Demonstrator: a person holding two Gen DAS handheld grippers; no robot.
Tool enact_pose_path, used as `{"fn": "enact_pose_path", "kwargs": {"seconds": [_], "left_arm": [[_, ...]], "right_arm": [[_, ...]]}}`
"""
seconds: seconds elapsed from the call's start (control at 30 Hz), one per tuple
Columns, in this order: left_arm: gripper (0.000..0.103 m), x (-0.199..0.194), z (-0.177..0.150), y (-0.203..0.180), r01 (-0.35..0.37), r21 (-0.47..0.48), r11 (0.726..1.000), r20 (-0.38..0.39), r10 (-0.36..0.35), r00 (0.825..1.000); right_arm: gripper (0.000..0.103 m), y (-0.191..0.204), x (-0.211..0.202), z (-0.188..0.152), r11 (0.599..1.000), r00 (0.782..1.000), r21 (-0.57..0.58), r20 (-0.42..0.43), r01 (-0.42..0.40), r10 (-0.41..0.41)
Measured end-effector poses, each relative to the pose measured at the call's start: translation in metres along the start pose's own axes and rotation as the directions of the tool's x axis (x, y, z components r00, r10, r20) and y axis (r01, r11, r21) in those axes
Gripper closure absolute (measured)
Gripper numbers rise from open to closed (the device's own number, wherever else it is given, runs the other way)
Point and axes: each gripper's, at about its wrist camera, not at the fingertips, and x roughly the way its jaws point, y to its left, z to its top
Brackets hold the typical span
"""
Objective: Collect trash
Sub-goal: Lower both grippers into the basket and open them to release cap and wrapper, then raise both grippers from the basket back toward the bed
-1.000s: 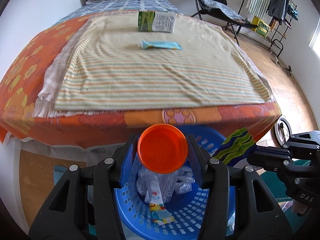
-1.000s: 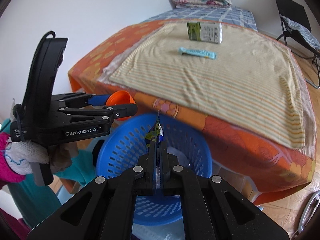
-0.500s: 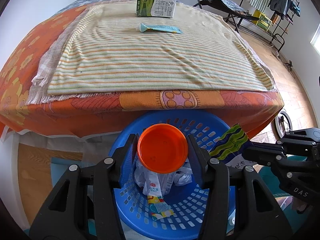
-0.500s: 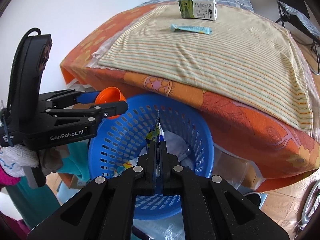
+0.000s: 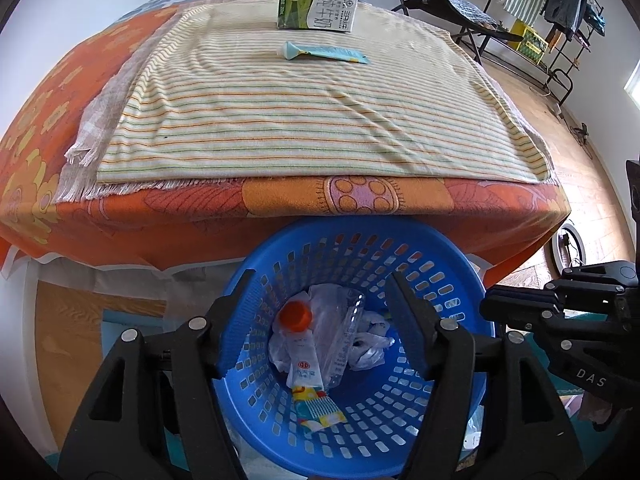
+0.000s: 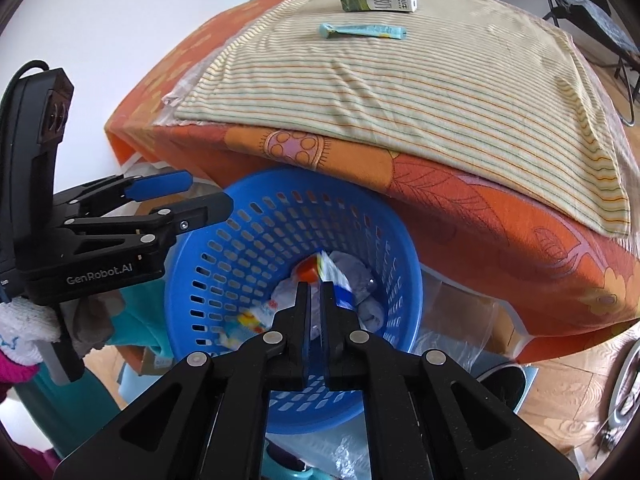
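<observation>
1. As its jaws have just been opening, the left gripper [image 5: 320, 280] stands wide apart over the basket [image 5: 360, 228], with nothing between the fingers
2. Right gripper [image 6: 314, 286]: jaws parted by a narrow slit, pinching nothing; a white-and-blue wrapper [image 6: 336, 280] shows just past the tips, inside the basket
3. Cup [image 5: 295, 317], orange: lies in the basket on crumpled white plastic and packets, clear of both grippers
4. Basket, blue, perforated: stands on the floor against the near edge of the bed [image 5: 120, 216], directly below both grippers
5. Cloth [image 5: 300, 120], striped: spread flat on the bed; the remaining trash lies at its far end
6. Tube [image 5: 326, 52], pale blue, flat: likely light, limp and slick. It offers little height above the cloth, so the capped end looks the best place to pinch
7. Carton [image 5: 316, 10], green and white, lying on its side just behind the tube: probably light and stiff but crushable if empty. Take it across the narrow faces near the middle, with a gentle squeeze
</observation>
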Motion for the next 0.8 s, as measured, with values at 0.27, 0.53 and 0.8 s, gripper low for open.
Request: {"fn": "enact_pose_path", "kwargs": {"seconds": [0.27, 0.53, 0.8], "left_arm": [[0.036, 0.000, 0.000, 0.000, -0.003, -0.001, 1.000, 0.004, 0.003, 1.000], [0.036, -0.002, 0.001, 0.001, -0.002, -0.008, 1.000, 0.011, 0.002, 1.000], [0.036, -0.004, 0.004, -0.001, 0.004, -0.014, 1.000, 0.017, -0.004, 1.000]], "right_arm": [[0.065, -0.003, -0.004, 0.002, 1.000, 1.000, 0.020, 0.023, 0.004, -0.004], [0.065, -0.004, -0.011, 0.003, 0.999, 0.998, 0.039, 0.056, 0.011, -0.013], [0.065, -0.007, -0.028, 0.012, 0.998, 0.992, 0.054, 0.122, 0.027, -0.034]]}}
